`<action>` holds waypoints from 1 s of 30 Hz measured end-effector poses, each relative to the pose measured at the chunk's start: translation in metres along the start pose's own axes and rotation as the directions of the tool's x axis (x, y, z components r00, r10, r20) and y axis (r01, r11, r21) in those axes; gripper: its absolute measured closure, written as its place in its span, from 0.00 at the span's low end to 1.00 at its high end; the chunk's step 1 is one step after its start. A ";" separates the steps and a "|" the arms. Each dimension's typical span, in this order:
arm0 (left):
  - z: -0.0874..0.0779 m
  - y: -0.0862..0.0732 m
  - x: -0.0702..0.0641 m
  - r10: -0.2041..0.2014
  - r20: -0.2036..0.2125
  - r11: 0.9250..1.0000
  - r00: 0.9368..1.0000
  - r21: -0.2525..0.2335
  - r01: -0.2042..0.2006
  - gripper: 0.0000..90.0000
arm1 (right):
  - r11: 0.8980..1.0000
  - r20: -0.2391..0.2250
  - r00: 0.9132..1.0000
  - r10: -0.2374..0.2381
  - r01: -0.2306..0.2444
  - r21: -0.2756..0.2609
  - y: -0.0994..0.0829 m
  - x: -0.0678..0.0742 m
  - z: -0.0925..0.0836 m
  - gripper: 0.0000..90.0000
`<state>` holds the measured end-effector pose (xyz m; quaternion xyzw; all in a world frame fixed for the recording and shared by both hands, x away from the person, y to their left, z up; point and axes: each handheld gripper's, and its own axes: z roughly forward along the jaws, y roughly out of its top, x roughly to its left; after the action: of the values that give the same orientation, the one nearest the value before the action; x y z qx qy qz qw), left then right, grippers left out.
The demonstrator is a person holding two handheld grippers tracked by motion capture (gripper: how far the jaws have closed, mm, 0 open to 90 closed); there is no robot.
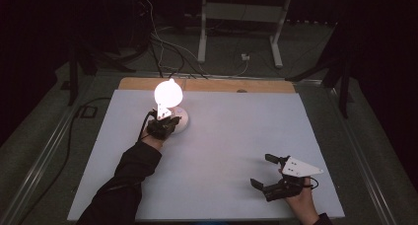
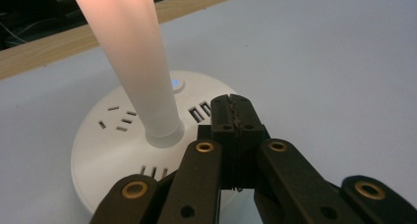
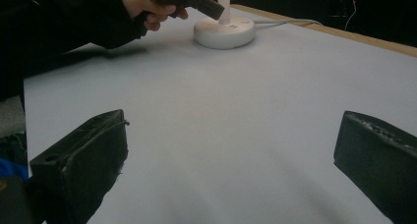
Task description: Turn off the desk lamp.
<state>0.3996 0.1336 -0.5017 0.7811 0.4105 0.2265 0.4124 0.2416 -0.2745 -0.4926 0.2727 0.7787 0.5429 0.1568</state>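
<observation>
Left hand-held gripper (image 2: pixel 237 117): jaws pressed fully together, nothing between them, tips resting over the round white base (image 2: pixel 105 135) of the lamp (image 1: pixel 168 93), just beside the stem (image 2: pixel 142 71) w/ its small blue-lit button (image 2: pixel 175 82). I can't tell if the tips actually touch the base. Lamp is lit, globe glowing, standing near the far-left part of the white counter (image 1: pixel 236 126); cord runs off toward the far edge. Base shows socket slots on top. Right hand-held gripper (image 1: pixel 262 171): jaws spread wide, empty, sitting low over the near-right of the counter, well apart from the lamp. I see the left hand (image 3: pixel 147 5) by the base in the right gripper view.
</observation>
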 end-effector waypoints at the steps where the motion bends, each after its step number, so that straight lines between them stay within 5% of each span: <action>1: 0.001 0.000 0.000 0.004 -0.003 1.000 1.000 0.004 -0.004 1.00 | 1.000 -0.001 1.000 0.002 -0.002 -0.001 0.000 0.000 0.000 0.00; 30: 0.009 -0.006 0.001 0.017 -0.012 0.999 1.000 0.029 -0.017 1.00 | 1.000 -0.003 1.000 0.000 0.000 0.009 -0.001 0.000 0.001 0.00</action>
<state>0.4034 0.1323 -0.5116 0.7891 0.4093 0.2288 0.3967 0.2415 -0.2740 -0.4933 0.2725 0.7813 0.5399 0.1544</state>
